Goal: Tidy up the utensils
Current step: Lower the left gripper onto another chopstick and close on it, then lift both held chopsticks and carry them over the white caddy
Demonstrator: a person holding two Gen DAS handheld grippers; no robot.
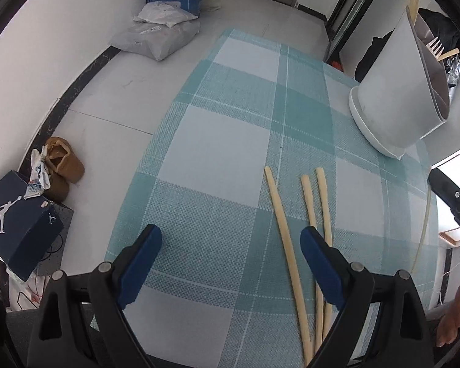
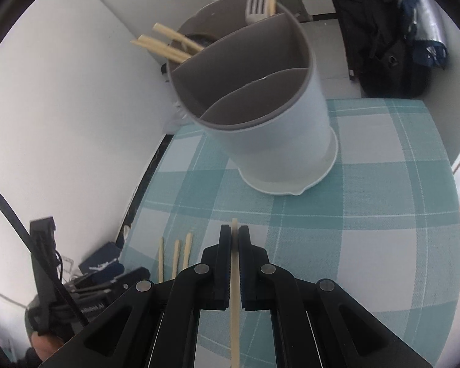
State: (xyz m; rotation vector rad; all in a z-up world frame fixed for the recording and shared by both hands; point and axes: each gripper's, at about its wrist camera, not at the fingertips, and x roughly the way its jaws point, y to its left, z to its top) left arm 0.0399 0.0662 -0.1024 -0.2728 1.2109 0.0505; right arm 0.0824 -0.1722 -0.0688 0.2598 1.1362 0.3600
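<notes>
A teal-and-white checked tablecloth (image 1: 217,153) covers the table. On it stands a white utensil holder (image 2: 279,135) with grey dividers, holding chopsticks (image 2: 165,44) in its far compartment and a fork (image 2: 256,1) at the back. Three loose chopsticks (image 1: 309,214) lie side by side near its base. The left gripper (image 1: 230,245) hangs spread wide over them, empty. The right gripper (image 2: 234,245) is pressed together, pinching a single chopstick (image 2: 234,306).

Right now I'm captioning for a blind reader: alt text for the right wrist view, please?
The right gripper is shut on one pale wooden chopstick above a teal-and-white checked tablecloth. Ahead stands a white round utensil holder with grey dividers, holding chopsticks and a fork; three more pale chopsticks lie at left.
</notes>
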